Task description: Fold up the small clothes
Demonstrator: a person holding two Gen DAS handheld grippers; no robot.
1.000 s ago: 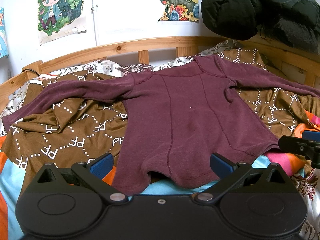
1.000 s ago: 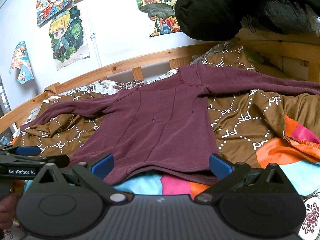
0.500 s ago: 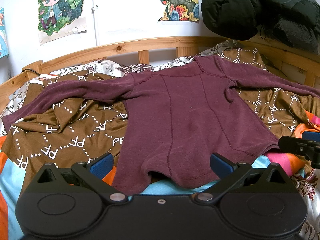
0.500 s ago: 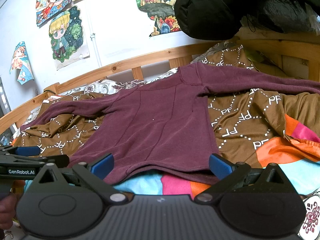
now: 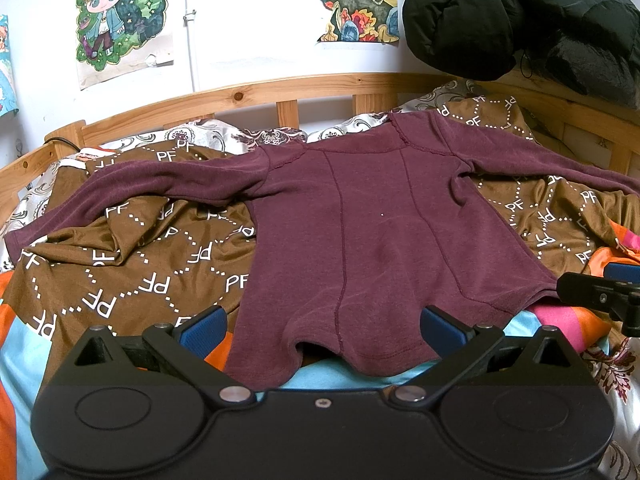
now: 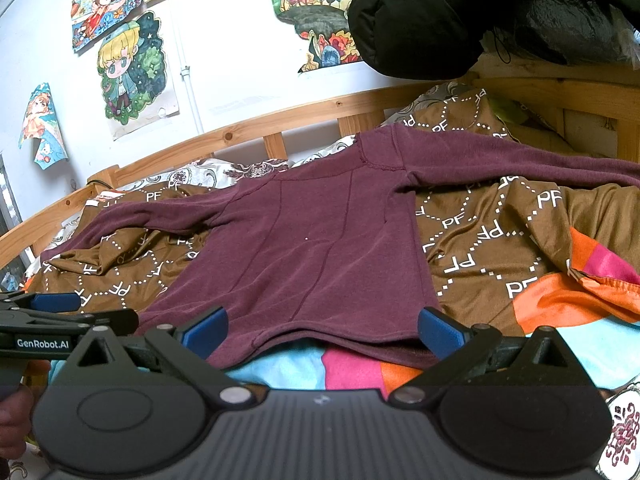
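A maroon long-sleeved top lies flat on the bed, sleeves spread left and right, hem towards me. It also shows in the right wrist view. My left gripper is open and empty, its blue fingertips wide apart just above the hem's left half. My right gripper is open and empty over the hem's right half. Each gripper shows at the edge of the other's view: the right gripper at far right, the left gripper at far left.
The top rests on a brown patterned quilt with orange, blue and pink patches. A wooden bed rail runs behind. A black padded jacket hangs at the upper right. Posters hang on the white wall.
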